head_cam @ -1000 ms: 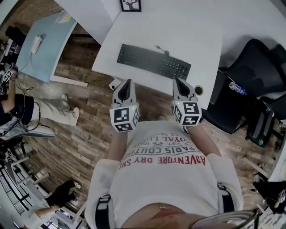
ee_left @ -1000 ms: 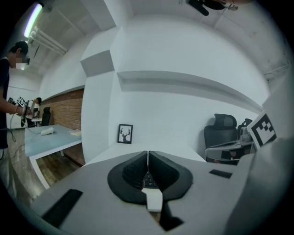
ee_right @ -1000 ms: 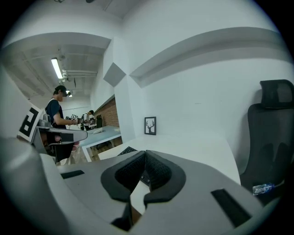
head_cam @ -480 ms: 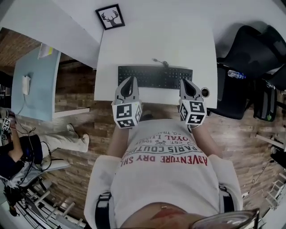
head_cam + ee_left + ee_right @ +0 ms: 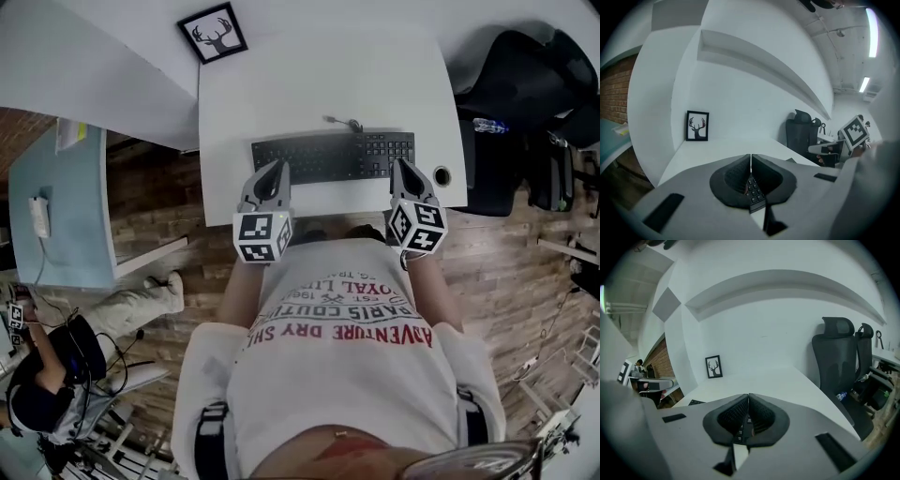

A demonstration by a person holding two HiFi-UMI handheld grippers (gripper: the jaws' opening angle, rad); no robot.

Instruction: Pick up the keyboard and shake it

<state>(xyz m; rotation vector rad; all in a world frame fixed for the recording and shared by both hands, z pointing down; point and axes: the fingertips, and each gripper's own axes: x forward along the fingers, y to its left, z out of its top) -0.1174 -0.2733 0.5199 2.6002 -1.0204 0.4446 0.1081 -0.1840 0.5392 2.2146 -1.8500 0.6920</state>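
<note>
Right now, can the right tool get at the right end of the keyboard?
Probably yes. The right tool hangs just short of the right end of the keyboard, with only a strip of bare white desk near it and nothing in between. Its jaws are shut, so they would need to open first.

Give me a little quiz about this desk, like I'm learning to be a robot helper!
1. True or false: the left tool and the right tool both have their jaws wide open.
2. Which animal is in the framed picture? A cat, B deer, C fish.
3. Fill in: the keyboard is coloured ____.

Key: 1 false, both are shut; 2 B; 3 black.
</note>
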